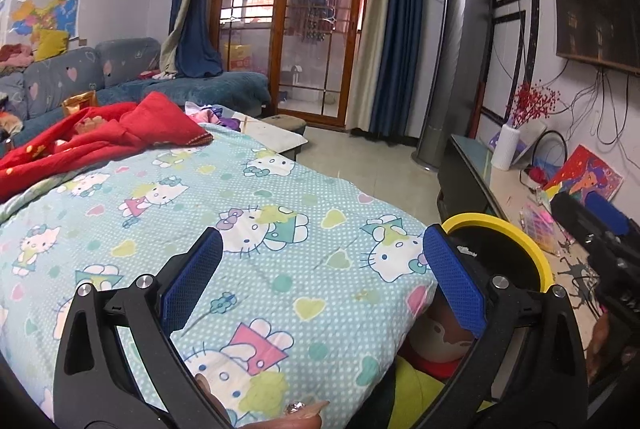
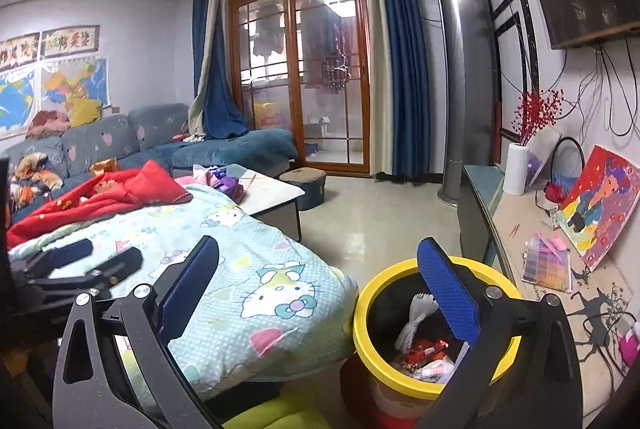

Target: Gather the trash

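1. The right gripper (image 2: 318,279) stands with its blue-padded jaws spread as wide as they go and nothing between them.
2. Its right-hand pad (image 2: 448,293) hangs over the rim of the yellow-rimmed bin (image 2: 362,313), which stands on the floor just beside the corner of the quilt.
3. Inside the bin lies trash: red wrappers (image 2: 424,349), a white crumpled net-like piece (image 2: 416,317) and pale scraps at the bottom.
4. The left gripper (image 1: 322,261) is likewise wide apart and empty, held above the pale blue cartoon-cat quilt (image 1: 240,213).
5. In the left wrist view a fingertip (image 1: 304,415) shows at the bottom edge, with something small and shiny on it that I cannot make out.
6. The same bin (image 1: 536,253) shows in that view behind the left gripper's right-hand pad, past the quilt's corner.
7. A red blanket (image 2: 100,201) lies bunched at the far end of the quilt.
8. Beyond it are a low white table (image 2: 272,193) with clutter, a blue sofa (image 2: 224,149) and a glass sliding door (image 2: 316,69).
9. Along the right wall runs a counter (image 2: 520,229) bearing a white vase (image 2: 516,169), a bright painting (image 2: 600,201) and a bead box (image 2: 548,263).
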Motion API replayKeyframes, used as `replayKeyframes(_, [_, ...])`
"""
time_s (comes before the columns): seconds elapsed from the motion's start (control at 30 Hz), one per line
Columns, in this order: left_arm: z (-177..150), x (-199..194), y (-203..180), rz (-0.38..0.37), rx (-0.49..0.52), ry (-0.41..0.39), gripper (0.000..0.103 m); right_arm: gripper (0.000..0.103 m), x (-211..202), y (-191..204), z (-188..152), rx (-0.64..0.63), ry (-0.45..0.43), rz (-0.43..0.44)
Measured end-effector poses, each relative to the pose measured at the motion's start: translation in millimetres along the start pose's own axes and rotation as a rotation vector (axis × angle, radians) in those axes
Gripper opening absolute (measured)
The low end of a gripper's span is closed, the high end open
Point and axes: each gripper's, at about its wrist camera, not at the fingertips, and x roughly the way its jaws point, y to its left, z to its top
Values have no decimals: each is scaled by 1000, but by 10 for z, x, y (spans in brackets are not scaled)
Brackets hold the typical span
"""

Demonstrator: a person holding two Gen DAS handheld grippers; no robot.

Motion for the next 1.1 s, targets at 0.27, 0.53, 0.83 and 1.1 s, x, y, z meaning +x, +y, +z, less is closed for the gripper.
replayKeyframes(0.27, [-26, -43, 36, -5, -1, -18, 92, 97, 3, 48, -47, -12, -13, -8])
replayKeyframes(0.53, [-41, -38, 44, -5, -5, -16, 92, 97, 13, 65, -61, -20, -15, -5])
replayKeyframes(0.83, [-52, -50, 27, -8, -1, -20, 92, 97, 25, 88, -65, -24, -13, -9])
replayKeyframes(1.1, [-51, -51, 24, -7, -1, -20, 92, 97, 25, 101, -78, -28, -12, -6])
